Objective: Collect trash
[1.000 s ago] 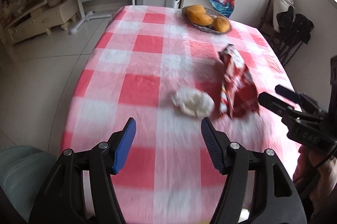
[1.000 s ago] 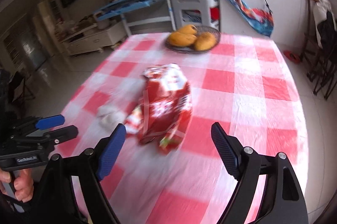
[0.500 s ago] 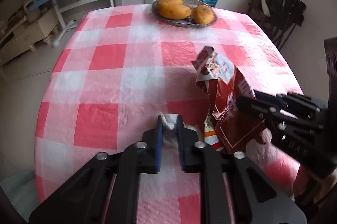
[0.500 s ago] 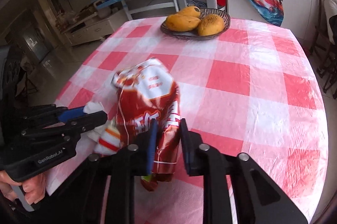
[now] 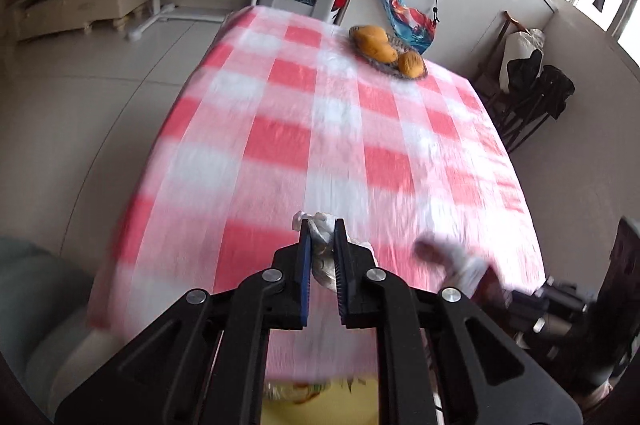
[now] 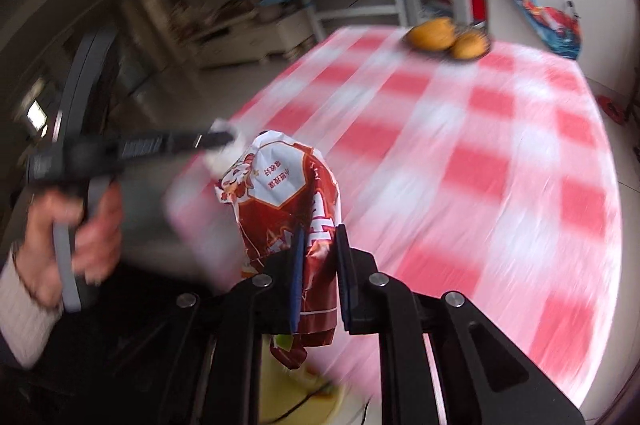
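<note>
— Trash first: where is it sitting right now?

— Off the cloth, both pieces. A crumpled white tissue (image 5: 322,231) is showing at lower centre of the left wrist view, pinched between the pads of the left gripper (image 5: 322,253), whose jaws are standing nearly together with the wad bulging out above the tips. In the right wrist view the same gripper (image 6: 224,139) is reaching in from the left edge, blurred, with a white lump at its tip.

— And the other one?

— A red snack bag (image 6: 286,209) is filling the centre of the right wrist view. The right gripper (image 6: 318,253) is clamping its lower part, jaws drawn in tight on the foil, and the bag's white-printed top is rising above the pads.

— Anything else on the table?

— A red-and-white checked tablecloth (image 5: 340,129) is covering it, smeared by motion. A basket of orange fruit (image 5: 386,51) is sitting at the far end, upper centre-right of the frame, well apart from both grippers.

— Who is holding the left tool?

— A hand (image 6: 84,225) in a pale knitted sleeve, at the left edge, is gripping its handle.
</note>
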